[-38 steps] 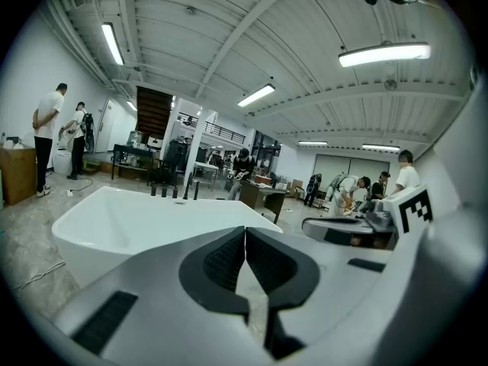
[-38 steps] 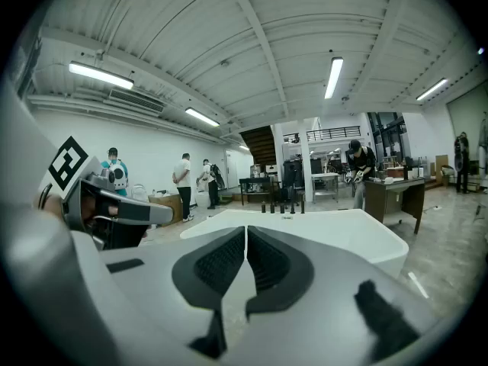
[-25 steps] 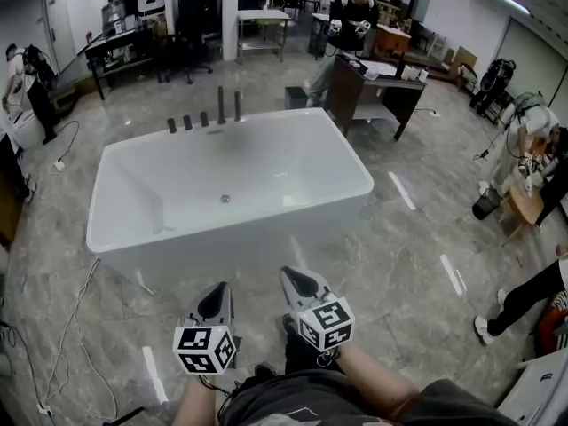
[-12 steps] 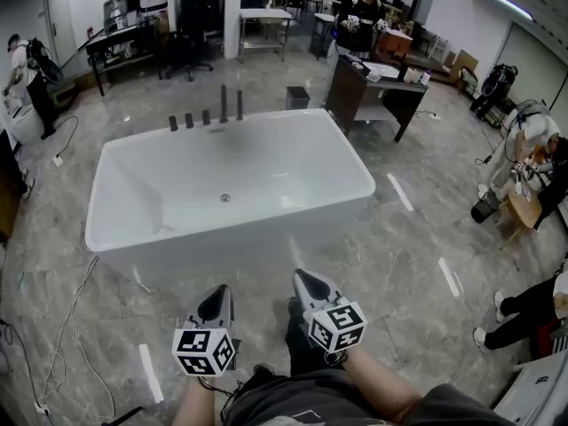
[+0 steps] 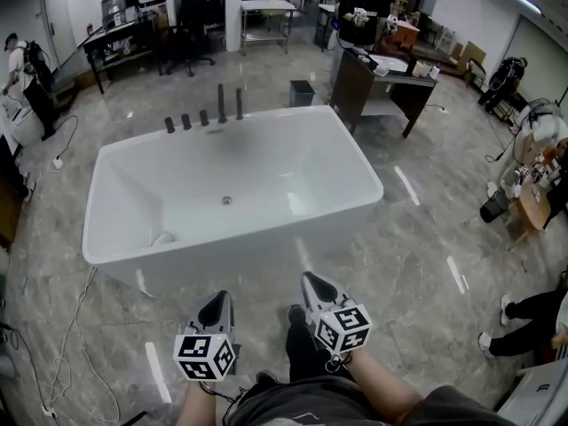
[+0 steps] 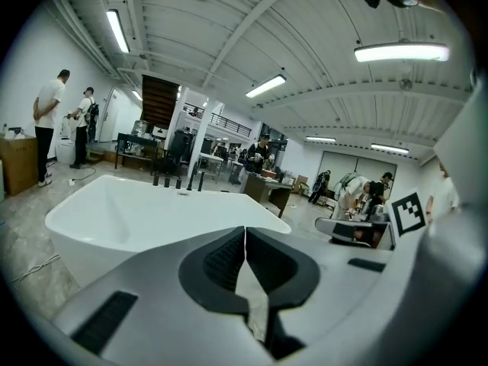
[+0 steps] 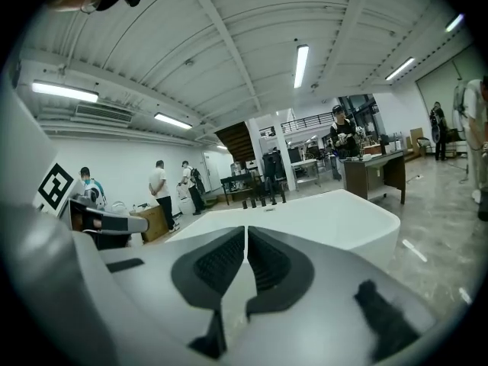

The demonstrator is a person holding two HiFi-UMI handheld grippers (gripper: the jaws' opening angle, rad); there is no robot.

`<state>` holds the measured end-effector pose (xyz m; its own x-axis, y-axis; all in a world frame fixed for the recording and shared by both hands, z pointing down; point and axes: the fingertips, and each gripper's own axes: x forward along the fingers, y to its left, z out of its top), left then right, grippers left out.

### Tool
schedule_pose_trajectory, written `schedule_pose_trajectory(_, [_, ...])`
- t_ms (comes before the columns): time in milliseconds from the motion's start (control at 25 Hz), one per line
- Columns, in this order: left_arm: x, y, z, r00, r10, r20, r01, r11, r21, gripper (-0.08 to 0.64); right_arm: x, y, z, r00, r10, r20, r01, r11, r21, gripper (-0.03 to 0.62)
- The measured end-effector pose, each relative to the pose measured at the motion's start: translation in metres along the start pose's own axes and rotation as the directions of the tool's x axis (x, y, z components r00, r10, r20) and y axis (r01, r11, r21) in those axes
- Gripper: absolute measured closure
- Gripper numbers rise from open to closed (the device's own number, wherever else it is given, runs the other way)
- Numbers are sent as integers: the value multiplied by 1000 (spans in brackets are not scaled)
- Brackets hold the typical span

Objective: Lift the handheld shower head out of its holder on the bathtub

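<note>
**Before the bathtub's near wall: both grippers empty**

Over the grey marble floor (image 5: 417, 247), the left gripper (image 5: 219, 297) and right gripper (image 5: 312, 279) hang side by side, each with fingers pressed together on nothing. Across the white rectangular bathtub (image 5: 266, 242), the slim dark handheld shower head (image 5: 238, 105) stands upright at the far rim, among dark tap fittings (image 5: 186, 122).

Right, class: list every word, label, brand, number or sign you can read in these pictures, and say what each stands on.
No readable word or number in any view.
Left gripper, its marker cube: black-and-white square patterns only, no letters.
Right gripper, its marker cube: patterns only, too.
Bathtub: no brand or label visible.
Desk behind the tub: any print there is too small to read.
</note>
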<state>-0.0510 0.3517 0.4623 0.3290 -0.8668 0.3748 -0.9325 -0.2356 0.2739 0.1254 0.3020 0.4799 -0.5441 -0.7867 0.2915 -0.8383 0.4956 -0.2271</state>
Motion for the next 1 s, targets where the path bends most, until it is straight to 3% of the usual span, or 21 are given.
schedule_pose_trajectory(400, [89, 19, 33, 999, 14, -30, -14, 1000, 14, 541, 84, -67, 24, 999, 11, -40, -10, 1000, 14, 563])
schedule_pose_trajectory(840, [176, 42, 85, 994, 107, -14, -107, 994, -16, 541, 186, -118, 75, 992, 110, -62, -113, 993, -38, 561])
schedule_pose_trajectory(1000, [210, 43, 109, 993, 119, 5, -119, 993, -9, 541, 216, -144, 101, 987, 163, -10, -163, 986, -16, 561])
